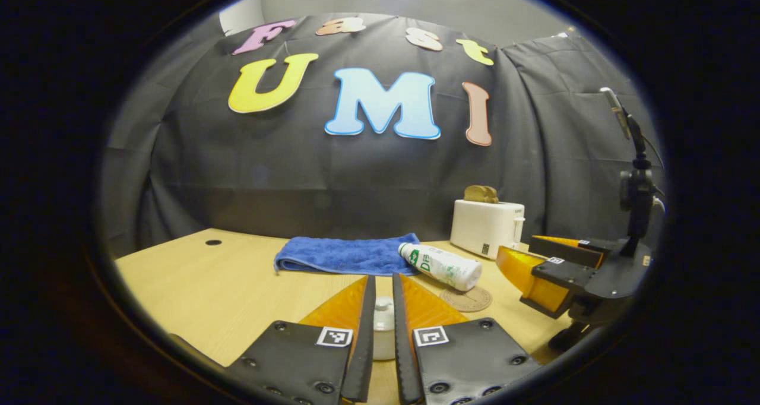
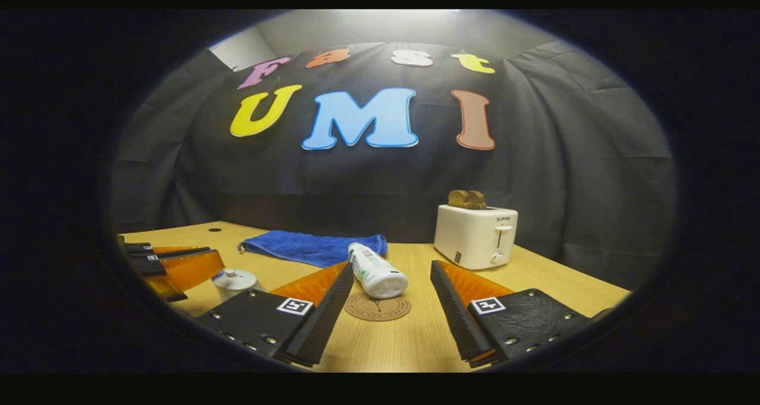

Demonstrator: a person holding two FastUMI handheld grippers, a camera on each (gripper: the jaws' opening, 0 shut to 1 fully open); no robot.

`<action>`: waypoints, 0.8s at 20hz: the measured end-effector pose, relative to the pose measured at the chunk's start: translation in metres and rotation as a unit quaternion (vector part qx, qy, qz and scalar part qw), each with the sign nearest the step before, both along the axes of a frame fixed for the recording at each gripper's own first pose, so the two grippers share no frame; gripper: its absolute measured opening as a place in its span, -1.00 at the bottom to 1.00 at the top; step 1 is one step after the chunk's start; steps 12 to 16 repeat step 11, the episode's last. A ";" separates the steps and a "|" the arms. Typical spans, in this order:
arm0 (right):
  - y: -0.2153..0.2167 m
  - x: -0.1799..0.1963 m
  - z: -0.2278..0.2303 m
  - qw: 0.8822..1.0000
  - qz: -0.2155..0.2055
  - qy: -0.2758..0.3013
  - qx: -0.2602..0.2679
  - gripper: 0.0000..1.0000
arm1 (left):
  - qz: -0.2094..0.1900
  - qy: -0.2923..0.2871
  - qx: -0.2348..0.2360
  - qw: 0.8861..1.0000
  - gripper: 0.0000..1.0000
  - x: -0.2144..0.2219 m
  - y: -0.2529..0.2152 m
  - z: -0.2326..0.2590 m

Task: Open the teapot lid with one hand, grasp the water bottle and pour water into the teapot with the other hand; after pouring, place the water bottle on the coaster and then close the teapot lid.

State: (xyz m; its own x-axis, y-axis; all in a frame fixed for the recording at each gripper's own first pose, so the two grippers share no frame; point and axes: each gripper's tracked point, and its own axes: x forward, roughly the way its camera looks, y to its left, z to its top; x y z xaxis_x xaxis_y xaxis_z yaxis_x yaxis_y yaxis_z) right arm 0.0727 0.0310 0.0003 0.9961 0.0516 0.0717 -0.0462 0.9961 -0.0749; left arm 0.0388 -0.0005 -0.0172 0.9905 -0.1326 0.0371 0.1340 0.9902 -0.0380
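Two grippers low, level, pointing forward

Left gripper (image 1: pixel 383 286): jaws nearly closed, a narrow slit between. Right gripper (image 2: pixel 389 277): jaws spread wide, sitting at the left one's 2 o'clock.

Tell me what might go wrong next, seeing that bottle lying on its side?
1. The water bottle lies tipped with its base over the coaster; being round, it may roll as the right gripper, jaws open, closes in.
2. The left gripper has its jaws nearly shut around the teapot lid; the small knob could slip.
3. A spill might reach the blue towel or the toaster.
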 end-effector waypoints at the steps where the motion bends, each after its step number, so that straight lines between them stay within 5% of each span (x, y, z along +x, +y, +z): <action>1: 0.001 -0.007 0.000 1.000 0.002 -0.004 -0.001 0.63 | 0.001 0.001 -0.001 1.000 -0.46 -0.005 0.000 -0.002; 16: 0.014 -0.046 -0.003 1.000 0.027 -0.012 0.009 0.63 | 0.020 -0.013 0.015 1.000 -0.46 -0.039 -0.002 0.001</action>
